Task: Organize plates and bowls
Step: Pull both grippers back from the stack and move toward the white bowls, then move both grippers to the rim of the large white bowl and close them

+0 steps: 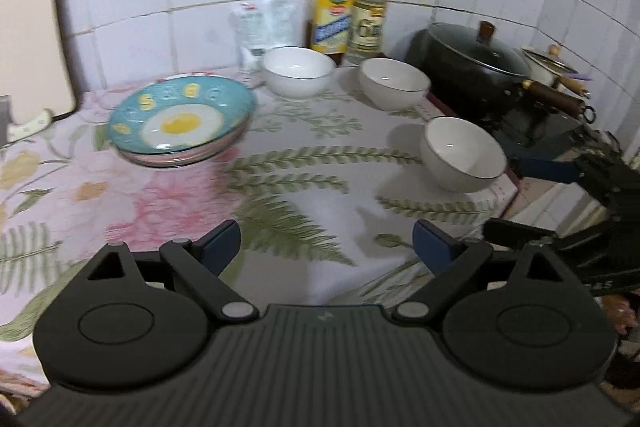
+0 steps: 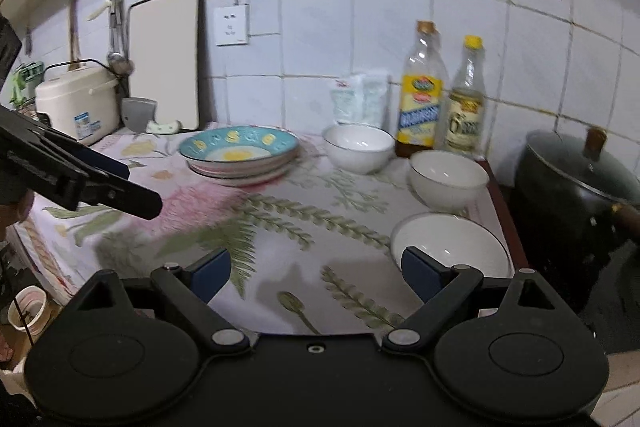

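Three white bowls and a stack of plates are spread over the counter, which is covered by a floral cloth. The nearest bowl (image 2: 450,247) is found at the counter's right edge, beside the black pot (image 2: 576,187); the middle bowl (image 2: 448,179) lies behind it, and the far bowl (image 2: 358,147) is set near the back edge, in front of the two bottles (image 2: 420,99). The plate stack (image 2: 240,155), topped by a blue egg-patterned plate, is seen toward the back left.

The right gripper (image 2: 316,275) is held with jaws wide apart and nothing between them; the nearest bowl lies just ahead and to the right of its right finger. The left gripper (image 1: 326,247) is likewise spread and empty, well apart from any dish. The right hand is judged nearer. Being round and upright, rim up, the bowls offer no long axis.
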